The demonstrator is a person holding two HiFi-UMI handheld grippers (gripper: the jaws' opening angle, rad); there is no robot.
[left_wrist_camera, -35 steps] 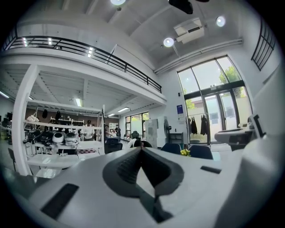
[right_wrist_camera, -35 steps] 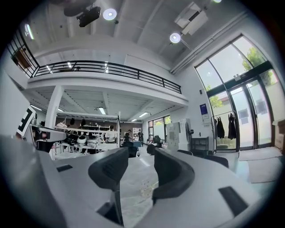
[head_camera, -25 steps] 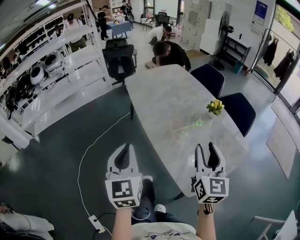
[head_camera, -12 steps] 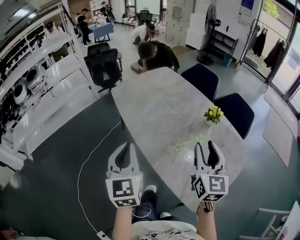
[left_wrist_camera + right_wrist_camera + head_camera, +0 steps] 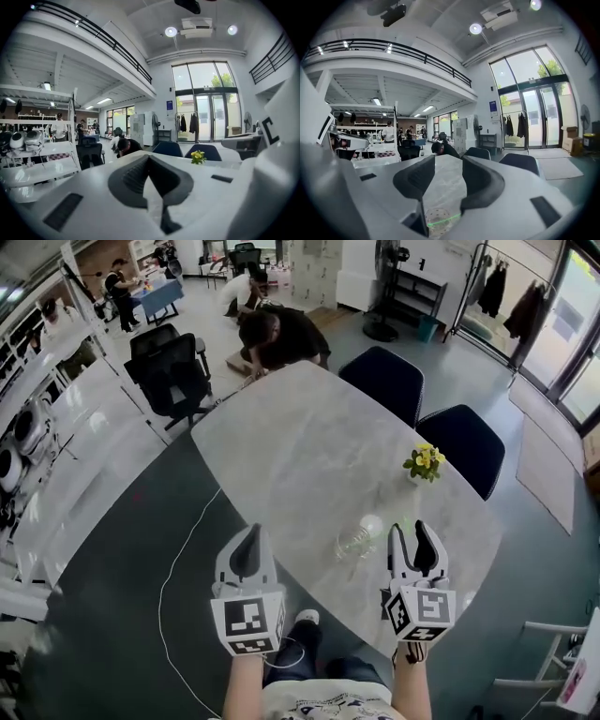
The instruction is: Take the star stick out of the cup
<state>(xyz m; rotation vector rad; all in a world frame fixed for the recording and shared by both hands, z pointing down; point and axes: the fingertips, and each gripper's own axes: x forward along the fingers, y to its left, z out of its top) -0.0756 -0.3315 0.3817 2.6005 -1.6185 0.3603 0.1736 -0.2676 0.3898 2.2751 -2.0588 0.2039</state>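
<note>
A clear cup (image 5: 352, 544) stands near the front edge of the marble table (image 5: 300, 446). It also shows low between the right jaws as the cup (image 5: 436, 220), with the thin green star stick (image 5: 445, 219) slanting across its mouth. In the head view the stick is too faint to pick out. My right gripper (image 5: 415, 532) is open and empty, just right of the cup and short of it. My left gripper (image 5: 249, 535) is shut on nothing, over the table's front edge to the left of the cup. The left gripper (image 5: 151, 178) view does not show the cup.
A small pot of yellow flowers (image 5: 424, 461) stands at the table's right edge. Two dark blue chairs (image 5: 389, 381) stand along that side. A person (image 5: 277, 334) bends over beyond the far end, near a black office chair (image 5: 173, 376). A white cable (image 5: 178, 559) lies on the floor at left.
The head view has swung so the table sits more centrally and closer. The cup now lies just left of my right gripper. Neither gripper's jaws have changed.
</note>
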